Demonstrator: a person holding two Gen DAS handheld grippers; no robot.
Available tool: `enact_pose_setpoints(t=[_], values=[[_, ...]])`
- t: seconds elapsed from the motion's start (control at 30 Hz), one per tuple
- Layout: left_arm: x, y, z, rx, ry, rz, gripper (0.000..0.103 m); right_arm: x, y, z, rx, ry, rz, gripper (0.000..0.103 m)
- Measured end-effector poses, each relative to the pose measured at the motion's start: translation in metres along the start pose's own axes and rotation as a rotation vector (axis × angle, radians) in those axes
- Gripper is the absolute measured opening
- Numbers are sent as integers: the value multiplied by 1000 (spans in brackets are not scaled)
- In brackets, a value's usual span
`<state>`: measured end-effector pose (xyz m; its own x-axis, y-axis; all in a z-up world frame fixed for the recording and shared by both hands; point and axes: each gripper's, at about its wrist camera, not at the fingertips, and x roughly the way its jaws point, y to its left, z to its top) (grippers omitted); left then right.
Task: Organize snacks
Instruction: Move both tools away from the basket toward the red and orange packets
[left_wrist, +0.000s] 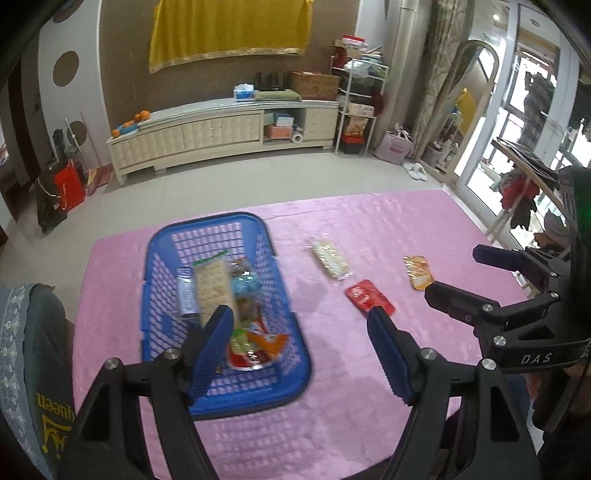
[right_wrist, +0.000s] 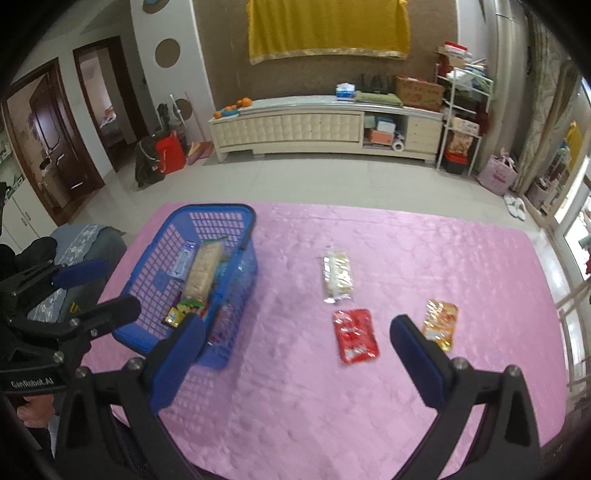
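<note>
Item: snack sorting, part-filled. The blue basket (left_wrist: 225, 314) lay below and ahead of the left gripper (left_wrist: 299, 314), whose jaws stood wide with nothing between them; it held several packets, a long cracker pack (left_wrist: 214, 288) uppermost. The right gripper (right_wrist: 297, 334) also stood wide and empty above the pink cloth (right_wrist: 406, 251). Outstanding: red packet (right_wrist: 354, 336) just ahead between its fingers, orange packet (right_wrist: 439, 323) beside its right finger, pale wafer pack (right_wrist: 338, 277) further ahead. Risks, as judged: flat foil packets likely to slide on the glossy cloth under closing fingers; cloth could be pinched with a packet; the light basket might shift if knocked; the two grippers, near each other, could collide.
</note>
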<state>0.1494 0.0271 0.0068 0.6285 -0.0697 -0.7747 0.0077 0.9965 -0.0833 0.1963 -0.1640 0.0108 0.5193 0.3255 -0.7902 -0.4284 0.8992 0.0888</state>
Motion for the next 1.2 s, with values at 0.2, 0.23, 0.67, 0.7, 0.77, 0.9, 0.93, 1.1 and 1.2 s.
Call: enact_pose_setpoints(t=[0.2, 0.23, 0.67, 0.7, 0.77, 0.9, 0.93, 1.1, 1.2], values=[[12, -36, 0, 28, 20, -21, 73, -11, -29, -12, 32, -9, -15, 102], [14, -40, -1, 30, 23, -24, 73, -13, -32, -15, 37, -9, -17, 102], [60, -89, 1, 15, 89, -56, 73, -2, -87, -34, 86, 17, -22, 102], [65, -93, 1, 18, 95, -55, 73, -1, -92, -35, 89, 18, -24, 102], [72, -98, 2, 21, 101, -48, 73, 3, -100, -38, 97, 19, -25, 102], [88, -107, 6, 23, 123, -45, 73, 13, -115, -40, 115, 34, -13, 102], [91, -107, 6, 23, 126, -44, 73, 16, -119, -40, 120, 37, -11, 102], [110, -113, 9, 22, 145, -44, 73, 28, -135, -42, 138, 47, -1, 102], [124, -117, 10, 21, 160, -52, 73, 36, -142, -41, 135, 49, -11, 102]])
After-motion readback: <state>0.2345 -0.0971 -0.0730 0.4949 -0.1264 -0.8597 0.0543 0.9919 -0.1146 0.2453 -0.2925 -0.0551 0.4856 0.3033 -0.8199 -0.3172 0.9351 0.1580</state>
